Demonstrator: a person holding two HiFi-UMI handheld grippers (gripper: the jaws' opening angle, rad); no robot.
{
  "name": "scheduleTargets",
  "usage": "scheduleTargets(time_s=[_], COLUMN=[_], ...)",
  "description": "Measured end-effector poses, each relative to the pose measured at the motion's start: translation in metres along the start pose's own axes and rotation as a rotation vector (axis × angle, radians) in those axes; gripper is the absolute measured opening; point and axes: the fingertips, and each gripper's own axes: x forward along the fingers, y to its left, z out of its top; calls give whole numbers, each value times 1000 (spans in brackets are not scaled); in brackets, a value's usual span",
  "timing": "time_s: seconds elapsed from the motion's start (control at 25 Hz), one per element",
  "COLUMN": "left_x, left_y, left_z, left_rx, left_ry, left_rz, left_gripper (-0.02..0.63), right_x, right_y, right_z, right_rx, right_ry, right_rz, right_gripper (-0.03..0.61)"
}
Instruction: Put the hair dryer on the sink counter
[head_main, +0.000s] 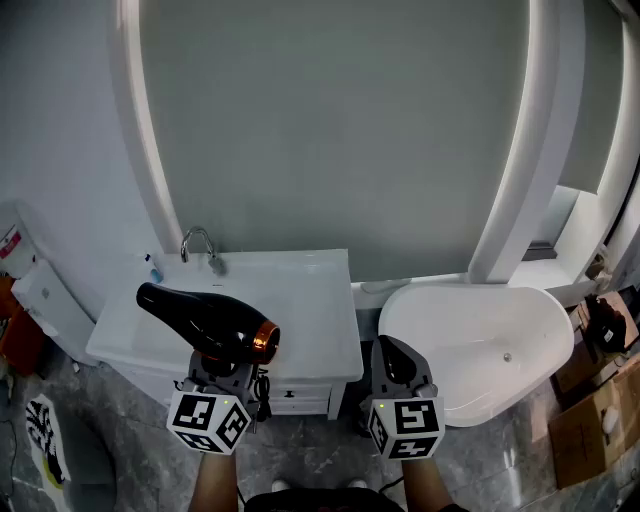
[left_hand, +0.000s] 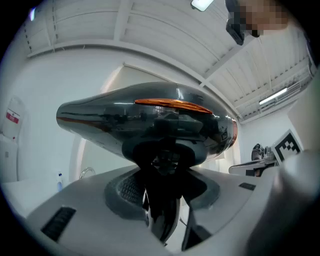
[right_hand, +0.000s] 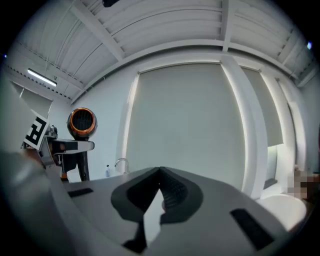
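Black hair dryer (head_main: 205, 322), one, gripped by left gripper (head_main: 222, 362) fingers, right gripper (head_main: 392, 352) fingers apparently closed

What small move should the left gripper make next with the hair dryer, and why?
Probably ease the left gripper forward and down toward the bare sink counter right of the faucet. Its jaws clamp the hair dryer by the handle, and it hangs in the air near the counter's front edge.
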Motion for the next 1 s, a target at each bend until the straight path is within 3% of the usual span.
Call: scheduleTargets(time_s=[1.0], left_x=[1], left_y=[-30], left_z=[3], left_rx=[30], left_ry=[17], left_rz=[27], left_gripper=[183], right_x=[-11], right_y=[-23], right_z=[-3], right_rx=[23], right_ry=[-10], right_rz=[20], right_gripper=[21])
